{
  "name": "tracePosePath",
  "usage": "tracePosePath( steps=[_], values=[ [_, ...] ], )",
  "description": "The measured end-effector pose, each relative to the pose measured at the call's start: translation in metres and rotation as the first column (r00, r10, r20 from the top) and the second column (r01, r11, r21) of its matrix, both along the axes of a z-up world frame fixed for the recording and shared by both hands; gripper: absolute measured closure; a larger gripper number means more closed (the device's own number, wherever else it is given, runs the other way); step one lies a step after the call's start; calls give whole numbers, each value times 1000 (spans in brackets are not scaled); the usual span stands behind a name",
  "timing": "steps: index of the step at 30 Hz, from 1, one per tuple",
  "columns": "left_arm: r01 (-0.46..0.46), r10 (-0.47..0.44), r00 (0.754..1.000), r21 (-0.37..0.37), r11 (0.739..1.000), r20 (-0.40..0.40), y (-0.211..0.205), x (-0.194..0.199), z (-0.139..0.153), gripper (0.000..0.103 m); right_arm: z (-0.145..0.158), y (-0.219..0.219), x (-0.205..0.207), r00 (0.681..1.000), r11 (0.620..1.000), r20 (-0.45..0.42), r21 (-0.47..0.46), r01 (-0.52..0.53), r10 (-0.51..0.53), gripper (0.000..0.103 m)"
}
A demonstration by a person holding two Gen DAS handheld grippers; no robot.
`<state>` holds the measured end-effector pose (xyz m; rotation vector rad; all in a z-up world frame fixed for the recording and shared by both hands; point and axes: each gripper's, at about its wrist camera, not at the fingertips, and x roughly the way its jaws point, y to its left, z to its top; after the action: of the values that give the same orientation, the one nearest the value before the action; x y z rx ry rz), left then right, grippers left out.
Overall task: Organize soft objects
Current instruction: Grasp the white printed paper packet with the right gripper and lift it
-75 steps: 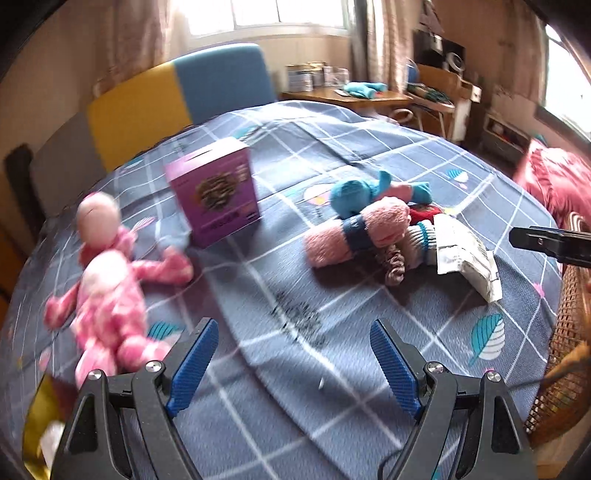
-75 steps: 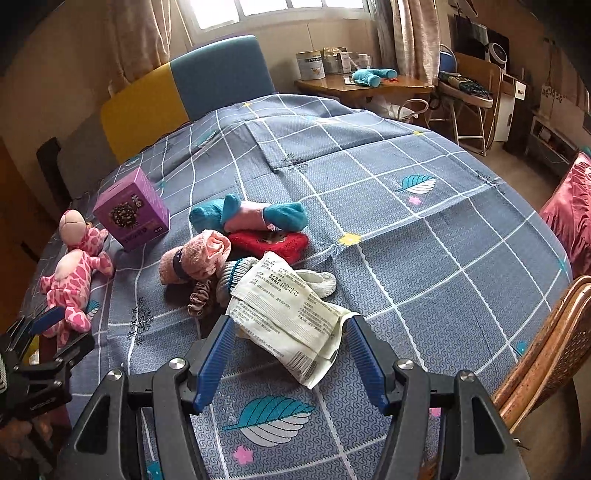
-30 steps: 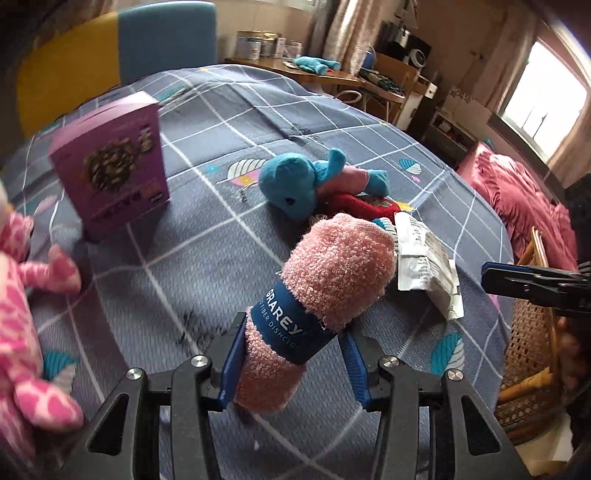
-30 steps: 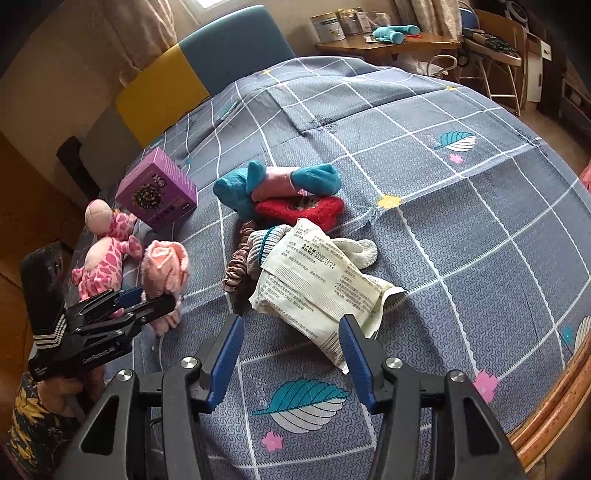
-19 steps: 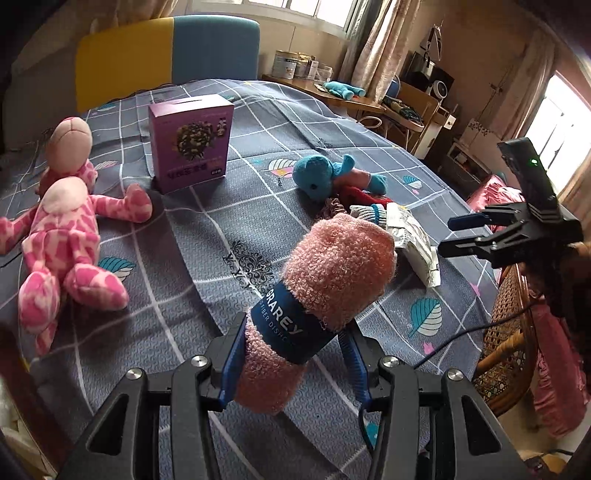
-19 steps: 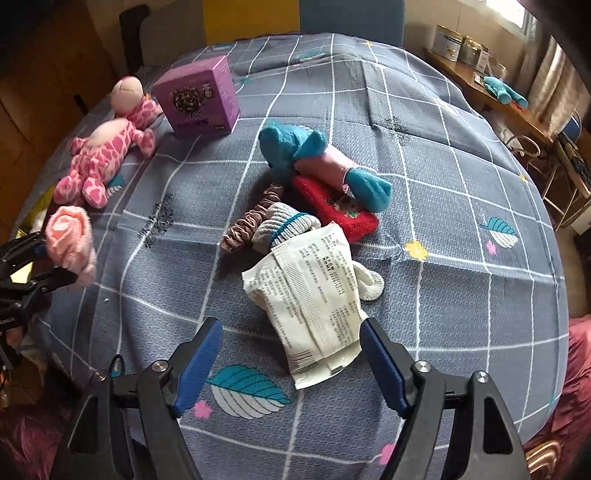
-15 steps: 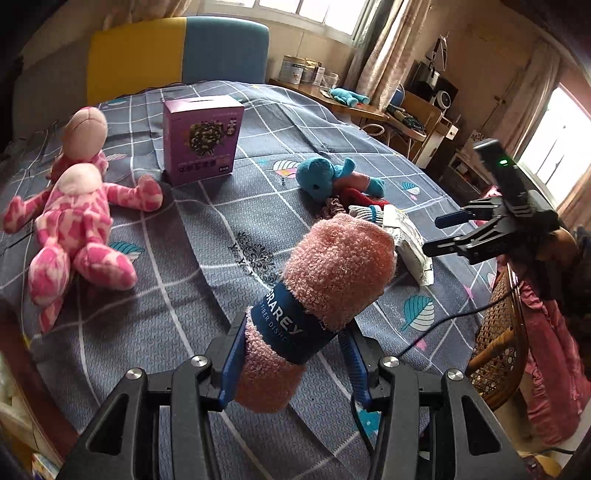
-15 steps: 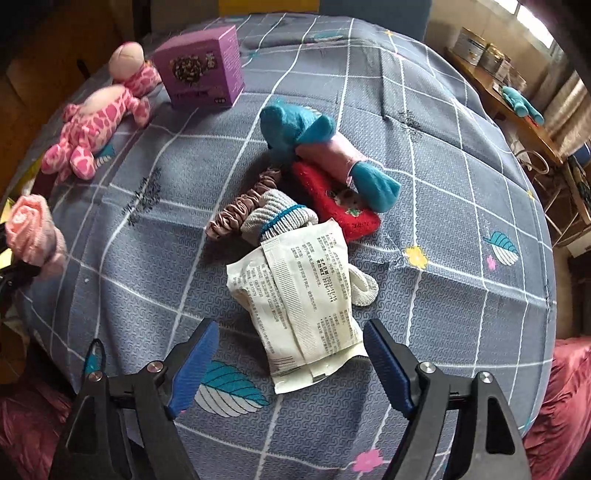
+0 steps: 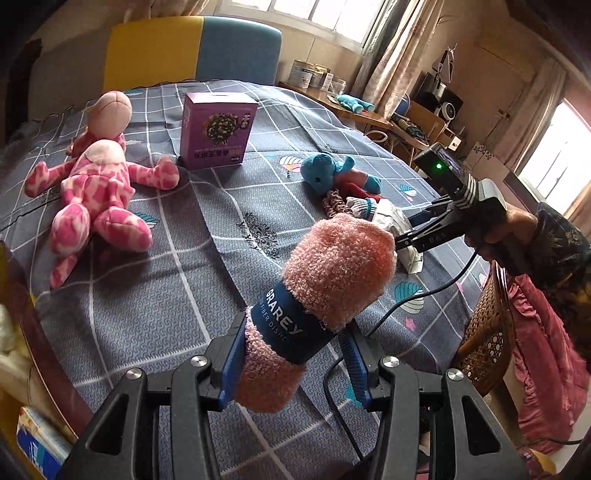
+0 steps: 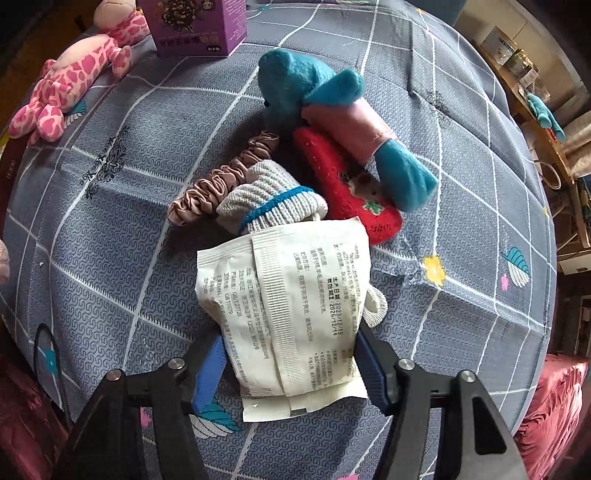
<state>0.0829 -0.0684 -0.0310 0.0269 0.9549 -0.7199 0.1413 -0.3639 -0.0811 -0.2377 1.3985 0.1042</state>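
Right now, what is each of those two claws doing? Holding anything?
Left gripper: shut on the rolled pink towel, held above the bed.
Right gripper: jaws spread either side of the white packet; whether they grip it cannot be told.

1. A lived-in home room: curtained windows [image 9: 325, 14] and a cluttered wooden side desk [image 9: 354, 110].
2. A round table under a patterned blue cloth [image 9: 155, 306], with a wicker chair [image 9: 484, 332] and plush toys [image 9: 92, 188].
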Motion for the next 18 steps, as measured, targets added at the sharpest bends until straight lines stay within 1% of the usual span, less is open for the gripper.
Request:
tracePosePath(
  steps=[2, 4, 6, 8, 10, 12, 15, 16, 18],
  values=[
    [-11, 11, 1000, -2, 1000, -3, 3, -2, 0, 54, 6, 6, -7, 1000, 1000, 25, -7, -1, 2, 45],
    [-26, 26, 1000, 10, 1000, 10, 5, -4, 1, 54, 14, 13, -15, 998, 999, 57, -39, -7, 9, 45],
    [-47, 46, 998, 29, 998, 34, 7, -6, 3, 54, 25, 20, -23, 996, 999, 93, -41, 2, 2, 45],
    [-84, 81, 995, 56, 995, 64, 10, -7, 6, 54, 38, 28, -33, 990, 1000, 138, -12, 20, -18, 45],
    [-127, 118, 988, 86, 988, 103, 14, -9, 10, 54, 48, 40, -42, 983, 998, 182, 54, 23, -33, 45],
    [-177, 161, 976, 109, 978, 146, 20, -11, 15, 54, 53, 66, -45, 976, 994, 215, 105, 11, -33, 45],
    [-273, 236, 945, 145, 951, 227, 33, -13, 26, 54, 49, 95, -49, 971, 982, 240, 187, -34, -12, 45],
    [-302, 261, 934, 148, 942, 244, 39, -14, 29, 54, 45, 108, -49, 971, 977, 240, 206, -51, 0, 45],
    [-355, 305, 912, 154, 922, 273, 51, -14, 34, 54, 34, 137, -49, 971, 975, 239, 208, -73, 21, 45]
  ],
)
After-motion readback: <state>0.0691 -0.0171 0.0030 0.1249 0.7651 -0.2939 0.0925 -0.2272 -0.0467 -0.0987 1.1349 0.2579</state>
